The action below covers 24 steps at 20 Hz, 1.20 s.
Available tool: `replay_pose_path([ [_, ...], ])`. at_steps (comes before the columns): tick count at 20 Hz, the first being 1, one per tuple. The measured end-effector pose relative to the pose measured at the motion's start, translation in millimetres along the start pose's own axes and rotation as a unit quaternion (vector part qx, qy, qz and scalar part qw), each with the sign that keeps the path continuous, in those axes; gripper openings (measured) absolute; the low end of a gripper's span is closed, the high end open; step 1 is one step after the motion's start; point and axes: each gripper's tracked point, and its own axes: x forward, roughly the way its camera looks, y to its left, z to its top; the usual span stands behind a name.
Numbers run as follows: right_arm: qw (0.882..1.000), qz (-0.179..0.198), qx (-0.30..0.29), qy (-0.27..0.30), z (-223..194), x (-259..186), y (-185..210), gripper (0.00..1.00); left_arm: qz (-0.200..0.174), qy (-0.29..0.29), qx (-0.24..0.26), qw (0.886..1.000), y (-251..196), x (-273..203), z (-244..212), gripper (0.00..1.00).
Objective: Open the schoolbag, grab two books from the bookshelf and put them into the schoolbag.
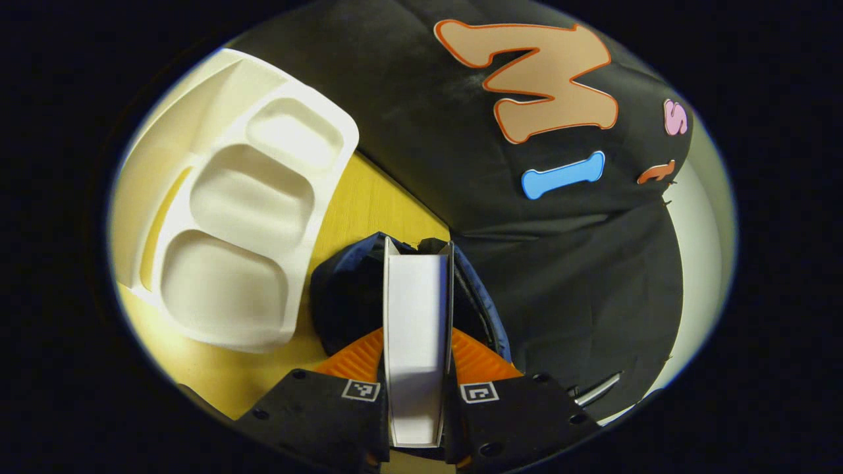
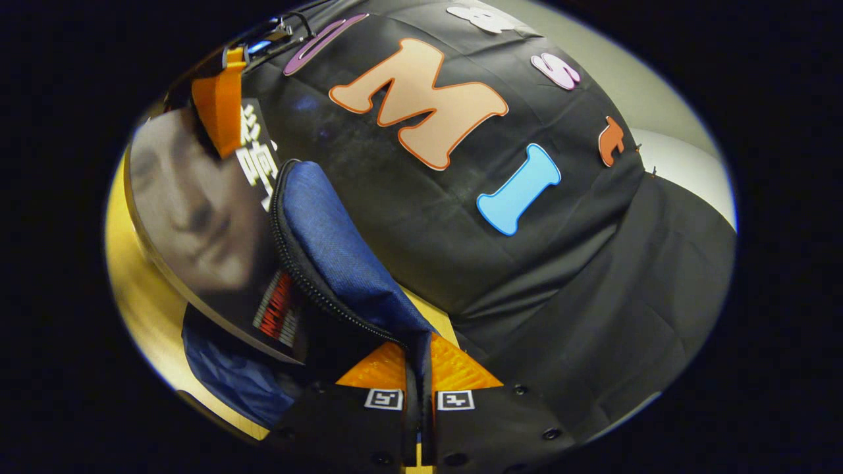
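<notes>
A: Where is the book?

B: The left tool (image 1: 417,368) is clamped on a thick book with white page edges (image 1: 416,316), held upright, its long axis running straight ahead along the fingers. Its far end points into the dark mouth of the blue fabric schoolbag (image 1: 342,296), directly below and ahead.

A: And the other side?

B: The right tool (image 2: 417,376) is pinched closed on the bag's zippered blue rim (image 2: 329,243), holding the opening apart. In the right gripper view the book's glossy cover (image 2: 197,210) stands just beside that rim.

A: So the book goes straight down?

B: I judge so; the left one is nearer. A white moulded compartment tray (image 1: 244,217) lies near the bag on the yellow wooden bench (image 1: 369,204).
</notes>
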Motion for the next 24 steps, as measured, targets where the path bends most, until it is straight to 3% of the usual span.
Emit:
replay_pose_path([
  [5, 1.0, 0.013, 0.005, -0.02, 10, -5, 6, 0.05, -0.014, 0.022, 0.007, 1.0, 11, 28, -27, 0.3],
  [9, 0.999, 0.023, 0.007, -0.034, 18, -9, 12, 0.05, -0.005, 0.034, -0.001, 0.999, 20, 74, -43, 0.3],
  [14, 0.999, 0.026, 0.01, -0.037, 18, -11, 15, 0.05, -0.021, 0.012, -0.008, 1.0, 26, 108, -46, 0.31],
  [16, 0.999, 0.024, 0.011, -0.033, 15, -8, 14, 0.05, -0.008, -0.001, -0.006, 1.0, 37, 116, -43, 0.33],
  [18, 0.999, 0.021, 0.009, -0.03, 14, -6, 13, 0.05, 0.047, 0.017, 0.012, 0.999, 58, 116, -50, 0.35],
  [23, 1.0, 0.016, 0.016, -0.021, 7, 0, 8, 0.05, 0.123, 0.02, 0.049, 0.991, 85, 100, -54, 0.97],
  [24, 1.0, 0.017, 0.016, -0.021, 6, 1, 8, 0.04, 0.129, 0.024, 0.052, 0.99, 83, 92, -53, 0.93],
])
